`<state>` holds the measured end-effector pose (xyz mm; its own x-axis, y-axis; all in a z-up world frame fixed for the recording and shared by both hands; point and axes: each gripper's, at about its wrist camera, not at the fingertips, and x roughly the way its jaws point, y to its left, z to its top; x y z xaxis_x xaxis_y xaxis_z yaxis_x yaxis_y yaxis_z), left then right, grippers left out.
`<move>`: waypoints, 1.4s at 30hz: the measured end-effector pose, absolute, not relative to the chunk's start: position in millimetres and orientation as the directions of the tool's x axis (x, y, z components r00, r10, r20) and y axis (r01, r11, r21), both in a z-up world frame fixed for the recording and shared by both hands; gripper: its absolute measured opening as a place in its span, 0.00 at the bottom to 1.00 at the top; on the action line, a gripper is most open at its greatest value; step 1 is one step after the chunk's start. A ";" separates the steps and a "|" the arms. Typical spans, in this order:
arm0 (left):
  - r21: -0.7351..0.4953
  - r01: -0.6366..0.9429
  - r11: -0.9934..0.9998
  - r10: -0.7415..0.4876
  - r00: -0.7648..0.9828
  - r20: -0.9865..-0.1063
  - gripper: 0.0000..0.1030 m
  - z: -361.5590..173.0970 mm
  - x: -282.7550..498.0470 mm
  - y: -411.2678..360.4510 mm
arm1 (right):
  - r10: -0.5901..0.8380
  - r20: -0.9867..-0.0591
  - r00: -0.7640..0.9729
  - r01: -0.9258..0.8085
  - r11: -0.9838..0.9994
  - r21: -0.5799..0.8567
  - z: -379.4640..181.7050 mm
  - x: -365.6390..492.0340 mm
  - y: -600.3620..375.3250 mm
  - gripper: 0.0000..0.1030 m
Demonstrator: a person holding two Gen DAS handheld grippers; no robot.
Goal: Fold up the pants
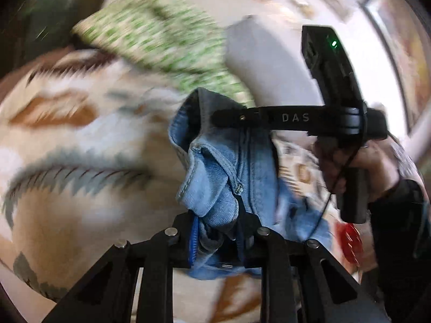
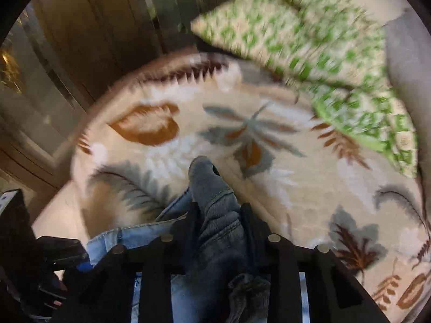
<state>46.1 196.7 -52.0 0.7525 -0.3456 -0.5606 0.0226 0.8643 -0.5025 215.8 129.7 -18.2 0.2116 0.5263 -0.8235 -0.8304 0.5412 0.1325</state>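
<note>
Left wrist view: light blue denim pants point(image 1: 215, 167) bunched, clamped in left gripper point(image 1: 215, 231), also pinched by right gripper point(image 2: 219, 215) just beside, lifted over leaf-patterned beige blanket point(image 2: 188, 140), long axis hanging toward person, both equally near.

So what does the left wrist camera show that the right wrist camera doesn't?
Only the left wrist view shows the right gripper from the side, a hand on its handle, a green light on its body and something red lower right. Only the right wrist view shows the wooden panelling and the darker grey bunch of fabric between the right gripper's fingers. Both show the blue jeans, pinched in the left gripper, the leaf-patterned blanket, the green patterned cushion and the grey cushion.
</note>
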 end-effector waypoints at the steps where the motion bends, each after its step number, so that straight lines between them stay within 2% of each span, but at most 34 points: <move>1: -0.491 0.069 0.868 -0.369 0.753 -0.545 0.23 -39.9 43.4 183.2 | 0.559 -0.798 0.225 -0.823 0.547 0.151 -6.1 211.1 106.9 0.29; 5: -0.451 0.249 0.857 -0.477 0.717 -0.509 0.23 -7.6 45.5 113.0 | 0.640 -0.707 0.301 -0.776 0.595 0.209 28.7 198.5 2.4 0.28; 8: -0.415 0.354 0.838 -0.538 0.662 -0.522 0.23 0.1 54.3 51.6 | 0.654 -0.663 0.364 -0.722 0.648 0.242 31.3 192.9 -77.8 0.25; 11: -0.368 0.438 0.820 -0.570 0.571 -0.591 0.23 -14.9 70.0 -25.7 | 0.633 -0.656 0.410 -0.632 0.716 0.297 7.1 192.9 -159.2 0.23; 12: -0.357 0.456 0.815 -0.569 0.517 -0.640 0.23 -31.2 77.9 -58.6 | 0.612 -0.668 0.423 -0.592 0.745 0.308 -10.7 193.3 -186.9 0.23; 14: -0.305 0.469 0.829 -0.522 0.450 -0.724 0.23 -59.5 86.9 -99.2 | 0.583 -0.697 0.418 -0.531 0.779 0.333 -40.8 197.9 -217.5 0.23; 15: -0.247 0.475 0.844 -0.457 0.400 -0.794 0.23 -85.1 92.7 -123.1 | 0.559 -0.735 0.385 -0.479 0.801 0.359 -68.2 201.4 -237.3 0.24; 16: -0.197 0.478 0.856 -0.396 0.362 -0.844 0.25 -110.6 96.3 -140.5 | 0.530 -0.766 0.365 -0.438 0.823 0.361 -84.9 205.0 -249.4 0.24; 18: -0.098 0.524 0.846 -0.361 0.428 -0.828 0.32 -116.8 88.8 -156.7 | 0.474 -0.807 0.352 -0.316 0.872 0.374 -112.6 205.8 -281.2 0.25; 19: -0.067 0.544 0.836 -0.343 0.425 -0.838 0.45 -113.2 85.3 -164.7 | 0.462 -0.809 0.363 -0.258 0.884 0.389 -120.2 201.7 -299.1 0.30; 20: -0.095 0.565 0.820 -0.370 0.396 -0.840 0.58 -108.1 83.5 -167.8 | 0.459 -0.804 0.378 -0.226 0.888 0.400 -123.1 197.0 -312.0 0.37; 21: -0.143 0.585 0.798 -0.413 0.359 -0.837 0.77 -100.8 83.2 -168.4 | 0.469 -0.789 0.396 -0.207 0.883 0.421 -123.0 190.5 -324.0 0.64; 22: -0.163 0.583 0.796 -0.431 0.357 -0.829 0.79 -90.0 79.1 -165.4 | 0.486 -0.766 0.421 -0.193 0.873 0.448 -120.9 182.9 -335.1 0.86; 25: -0.117 0.557 0.822 -0.411 0.438 -0.799 0.86 -54.6 69.9 -144.9 | 0.539 -0.692 0.480 -0.188 0.834 0.519 -105.5 163.8 -348.1 0.89; 28: -0.048 0.488 0.872 -0.325 0.503 -0.801 0.86 -34.3 74.3 -109.5 | 0.574 -0.644 0.506 -0.222 0.808 0.545 -87.6 149.4 -341.7 0.89; 32: -0.015 0.372 0.928 -0.227 0.533 -0.815 0.86 -31.8 87.2 -46.6 | 0.618 -0.616 0.489 -0.273 0.778 0.566 -74.3 134.4 -310.6 0.89; 36: -0.143 0.317 0.938 -0.283 0.456 -0.844 0.86 -56.2 102.6 -0.1 | 0.628 -0.637 0.446 -0.322 0.777 0.540 -75.2 119.6 -272.6 0.89; 38: -0.240 0.296 0.924 -0.351 0.417 -0.839 0.86 -70.2 108.5 12.7 | 0.605 -0.667 0.435 -0.329 0.796 0.508 -84.2 119.9 -259.3 0.89; 39: -0.308 0.280 0.909 -0.401 0.389 -0.829 0.86 -80.5 118.3 15.8 | 0.608 -0.678 0.413 -0.323 0.794 0.515 -91.4 123.7 -250.3 0.84; 41: -0.410 0.268 0.872 -0.482 0.317 -0.817 0.86 -100.7 131.1 14.3 | 0.649 -0.665 0.371 -0.342 0.761 0.552 -99.6 127.4 -239.5 0.41; 42: -0.435 0.270 0.859 -0.504 0.298 -0.810 0.86 -105.7 133.0 12.7 | 0.646 -0.673 0.360 -0.355 0.762 0.542 -102.1 127.4 -232.9 0.13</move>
<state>133.0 12.7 -105.7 0.2985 -0.5040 -0.8105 0.2699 0.8591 -0.4349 127.4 -232.9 -102.1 0.3595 0.6463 -0.6730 -0.3551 0.7618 0.5419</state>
